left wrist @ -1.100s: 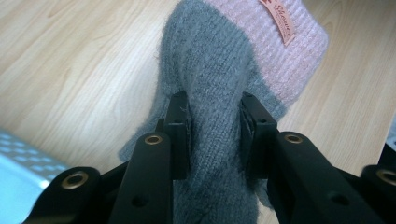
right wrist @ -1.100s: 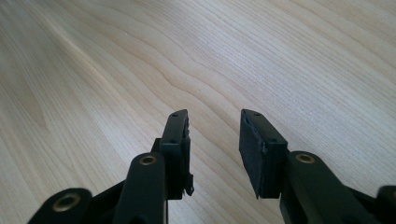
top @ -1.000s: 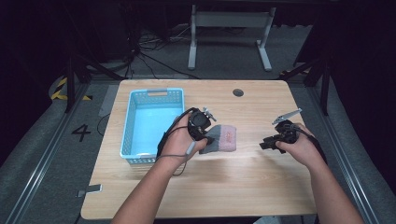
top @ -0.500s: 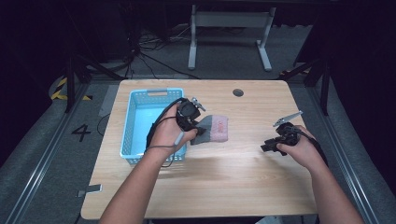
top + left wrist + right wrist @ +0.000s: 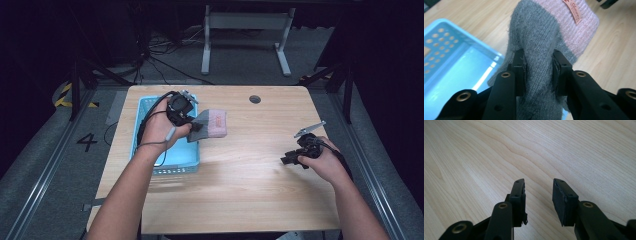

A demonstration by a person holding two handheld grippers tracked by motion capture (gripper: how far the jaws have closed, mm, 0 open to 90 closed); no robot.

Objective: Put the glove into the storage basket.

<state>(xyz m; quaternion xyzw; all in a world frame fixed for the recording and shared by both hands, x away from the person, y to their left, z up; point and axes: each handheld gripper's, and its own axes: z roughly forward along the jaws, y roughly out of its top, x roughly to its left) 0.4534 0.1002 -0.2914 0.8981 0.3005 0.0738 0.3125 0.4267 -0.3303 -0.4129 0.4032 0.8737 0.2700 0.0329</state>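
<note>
The grey and pink sock (image 5: 541,50) is held between the left gripper's (image 5: 181,111) fingers (image 5: 520,71), its long axis running forward beyond them above the bench (image 5: 260,185), with the basket (image 5: 172,160) just to their left, while the right gripper (image 5: 537,195), parted and empty, is well apart.

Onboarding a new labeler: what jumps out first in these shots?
The grey-and-pink knit glove, pinched between the left tongs and held in the air by the right rim of the blue basket. Next, that bright basket on the left of the wooden table. The right tongs stand open over bare wood, with nothing between them.
</note>
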